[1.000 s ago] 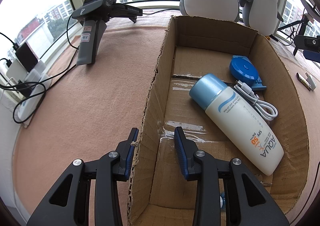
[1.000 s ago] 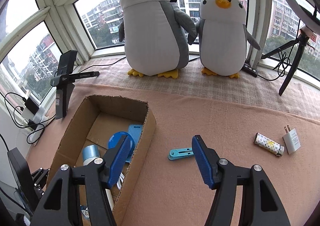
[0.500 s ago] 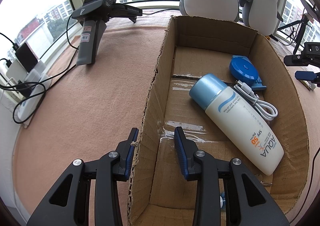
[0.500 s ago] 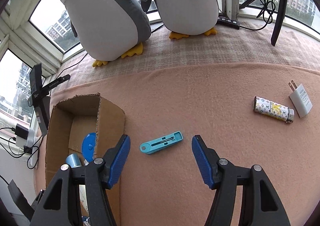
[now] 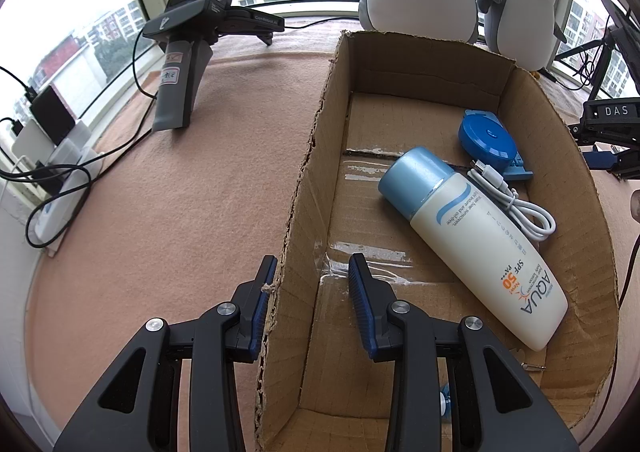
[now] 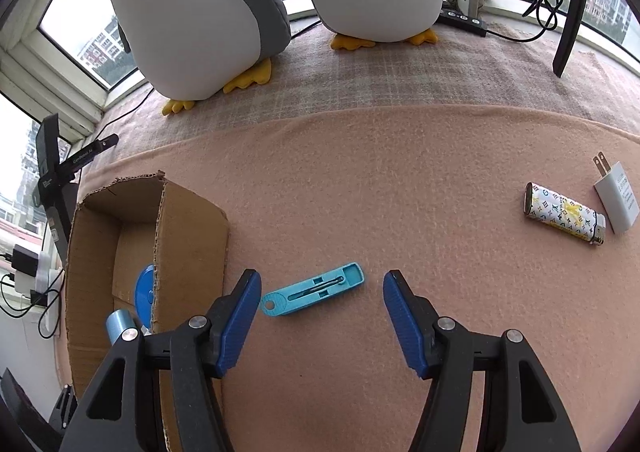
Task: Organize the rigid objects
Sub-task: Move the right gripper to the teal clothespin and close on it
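Pink felt covers the table (image 6: 400, 180). On it, near the middle, lies a flat light-blue plastic cutter (image 6: 313, 289), just in front of the wide-open right tool (image 6: 316, 302), which holds nothing. Toward the right edge lie a patterned lighter (image 6: 564, 212) and a white plug charger (image 6: 616, 202), side by side. The left tool (image 5: 310, 288) is open too, one finger on each side of the brown cardboard box wall (image 5: 296, 212). Inside the box lie a white sunscreen bottle with a blue cap (image 5: 472, 240), a round blue tape measure (image 5: 486, 138) and a white cable (image 5: 516, 204).
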